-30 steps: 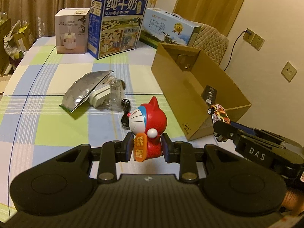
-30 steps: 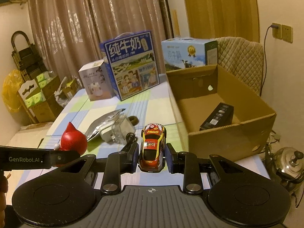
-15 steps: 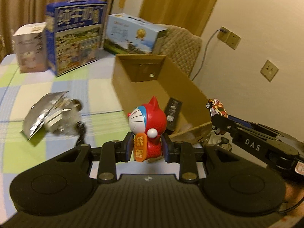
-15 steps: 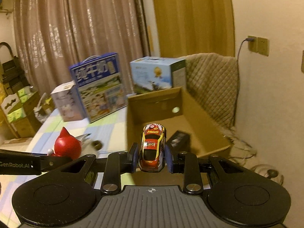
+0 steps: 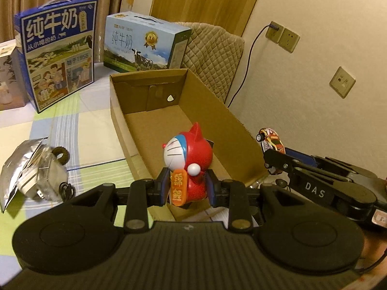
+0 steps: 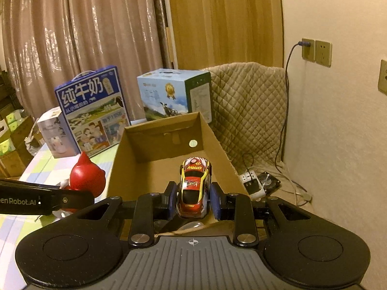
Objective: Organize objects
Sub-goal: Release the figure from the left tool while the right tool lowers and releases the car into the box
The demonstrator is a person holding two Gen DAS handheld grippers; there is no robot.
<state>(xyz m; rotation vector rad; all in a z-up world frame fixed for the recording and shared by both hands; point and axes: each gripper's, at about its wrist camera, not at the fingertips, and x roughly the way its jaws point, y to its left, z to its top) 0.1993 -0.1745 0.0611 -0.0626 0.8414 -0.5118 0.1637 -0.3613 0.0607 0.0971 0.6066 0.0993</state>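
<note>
Over the cardboard box (image 5: 183, 118) now, both grippers have swung across from the table: left gripper (image 5: 187, 189) clamps the red cat figure (image 5: 187, 159), right gripper (image 6: 193, 201) pinches the toy car (image 6: 194, 188). Release comes next, I reckon.

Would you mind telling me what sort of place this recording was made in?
Probably a room in someone's home: long curtains, a quilted cover over a seat, and milk gift cartons on a checked tablecloth.
</note>
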